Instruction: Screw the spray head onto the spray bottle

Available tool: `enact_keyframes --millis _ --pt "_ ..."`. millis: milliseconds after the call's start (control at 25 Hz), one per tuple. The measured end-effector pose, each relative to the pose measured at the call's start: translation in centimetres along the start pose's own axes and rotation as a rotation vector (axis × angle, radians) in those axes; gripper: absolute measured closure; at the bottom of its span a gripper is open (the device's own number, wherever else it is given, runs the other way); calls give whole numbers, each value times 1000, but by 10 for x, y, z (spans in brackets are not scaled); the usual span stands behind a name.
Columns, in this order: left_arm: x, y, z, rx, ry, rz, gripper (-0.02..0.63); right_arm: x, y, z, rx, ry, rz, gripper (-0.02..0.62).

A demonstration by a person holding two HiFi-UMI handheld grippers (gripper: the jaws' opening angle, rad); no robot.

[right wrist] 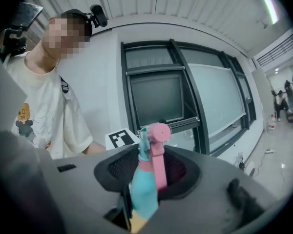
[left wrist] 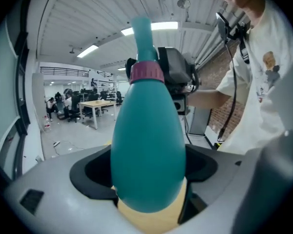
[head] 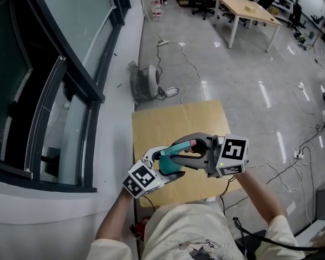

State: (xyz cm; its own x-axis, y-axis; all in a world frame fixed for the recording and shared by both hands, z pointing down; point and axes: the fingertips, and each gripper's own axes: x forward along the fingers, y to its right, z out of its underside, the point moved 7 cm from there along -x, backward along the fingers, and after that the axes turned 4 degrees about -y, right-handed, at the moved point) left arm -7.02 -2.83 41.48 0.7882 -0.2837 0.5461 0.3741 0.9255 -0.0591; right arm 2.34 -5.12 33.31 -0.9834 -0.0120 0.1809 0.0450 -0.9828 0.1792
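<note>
Left claw [left wrist: 147, 179] clamped on smooth teal ovoid spray bottle [left wrist: 147, 140], held over the near part of the tan board table [head: 168, 123]. Right claw [right wrist: 141, 199] closed around pink spray head [right wrist: 158, 145] at bottle neck. Far: open glossy grey floor [head: 244, 75]; dark-framed windows [head: 54, 91] left.

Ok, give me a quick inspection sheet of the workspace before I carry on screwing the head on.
Surface: small wooden table.
Job's things: teal bottle held above the table, spray head on its neck; how far it is screwed on, cannot tell.
Clutter: nothing seen on the table.
Grippers: left gripper shut on the bottle's body; right gripper shut on the spray head.
Cables: white cable on the floor beyond the table; black cables at right.
Surroundings: window at left, what looks like a fan on the floor, desk far back.
</note>
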Motion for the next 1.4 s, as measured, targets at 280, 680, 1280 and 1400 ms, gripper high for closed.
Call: enact_keyframes --millis 280,680,1280,1400 --pt "17 -4 5 -41 -14 -131 192 -2 7 9 -18 -20 91 468" --pt "9 4 66 -258 -10 -294 481 0 58 91 -19 -77 382 468" --pt "18 6 97 -460 24 -406 600 55 125 266 79 -195 550 468" --pt "16 1 101 -478 26 -407 600 65 136 262 64 -224 543 468"
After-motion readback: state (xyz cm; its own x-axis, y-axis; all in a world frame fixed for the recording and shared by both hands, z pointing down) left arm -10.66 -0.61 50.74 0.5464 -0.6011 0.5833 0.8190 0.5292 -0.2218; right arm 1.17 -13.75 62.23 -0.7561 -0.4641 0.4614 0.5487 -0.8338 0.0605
